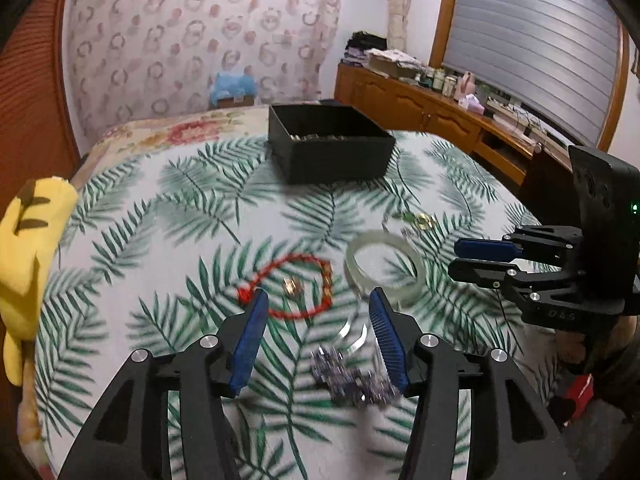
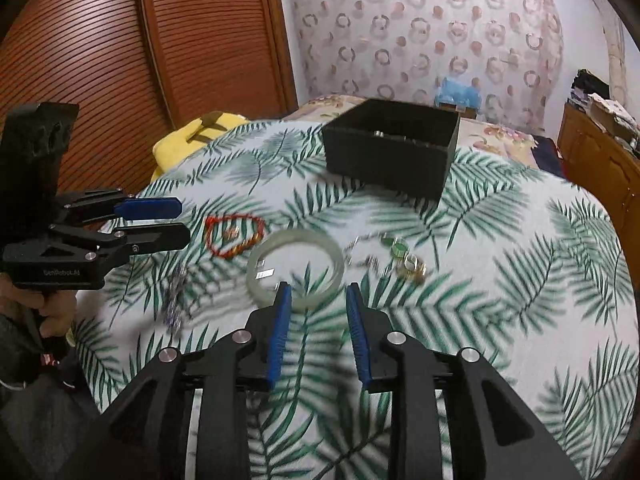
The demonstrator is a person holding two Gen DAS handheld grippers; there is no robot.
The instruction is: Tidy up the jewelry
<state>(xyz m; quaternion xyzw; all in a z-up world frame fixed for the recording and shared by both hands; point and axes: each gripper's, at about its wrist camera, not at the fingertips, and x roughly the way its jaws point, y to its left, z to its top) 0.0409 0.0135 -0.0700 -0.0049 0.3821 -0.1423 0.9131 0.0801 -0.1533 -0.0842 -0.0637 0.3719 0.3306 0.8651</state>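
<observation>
Left wrist view: left tongs parted, empty, above purple beaded piece on leaf-print bedcover; red cord bracelet beyond.

Right wrist view: right tongs parted, empty (pale bangle just ahead); black box farther back.

left wrist: angled down, near | right wrist: likewise (shared: bangle)

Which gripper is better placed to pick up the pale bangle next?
Probably the right gripper: it is open with the pale bangle straight ahead at its fingertips. The left gripper faces the red bracelet.
</observation>
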